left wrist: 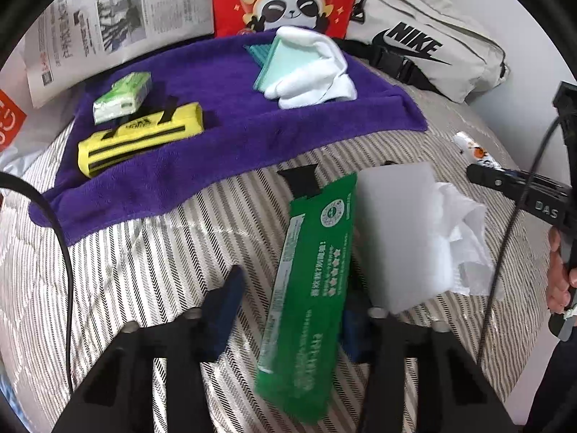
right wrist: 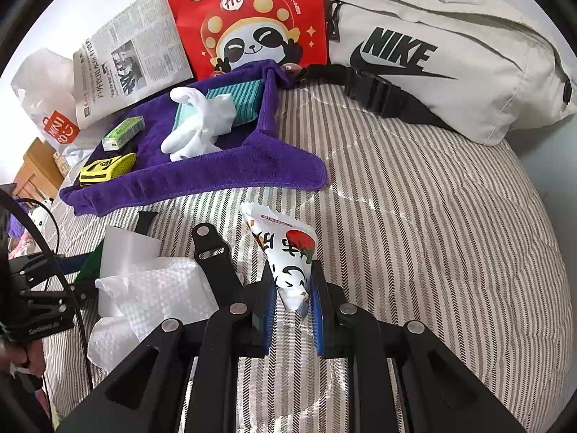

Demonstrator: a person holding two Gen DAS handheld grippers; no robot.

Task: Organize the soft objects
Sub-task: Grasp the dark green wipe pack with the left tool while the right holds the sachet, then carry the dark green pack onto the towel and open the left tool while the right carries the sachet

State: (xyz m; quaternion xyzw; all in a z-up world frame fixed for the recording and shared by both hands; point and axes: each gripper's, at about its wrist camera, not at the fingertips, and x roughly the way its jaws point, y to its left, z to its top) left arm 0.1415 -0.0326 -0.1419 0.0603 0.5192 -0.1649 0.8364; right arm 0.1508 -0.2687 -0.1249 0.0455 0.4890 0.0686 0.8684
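The left gripper (left wrist: 288,310), with its black arms and dark blue pads, is filling the lower middle of its own view, angling downward, jaws partly apart around a green packet (left wrist: 306,288). The right gripper (right wrist: 294,310) is sitting at bottom centre of its view, pinching a white printed wrapper (right wrist: 288,263). A hand (left wrist: 559,278) is gripping its handle at the right edge.

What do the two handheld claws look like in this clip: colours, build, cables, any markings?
Both are black frames with silver round bolt heads and dark blue pads on the fingers. The left claw trails a black cable. The right claw, seen from the left wrist view, has white "DAS" lettering and its own black cable.
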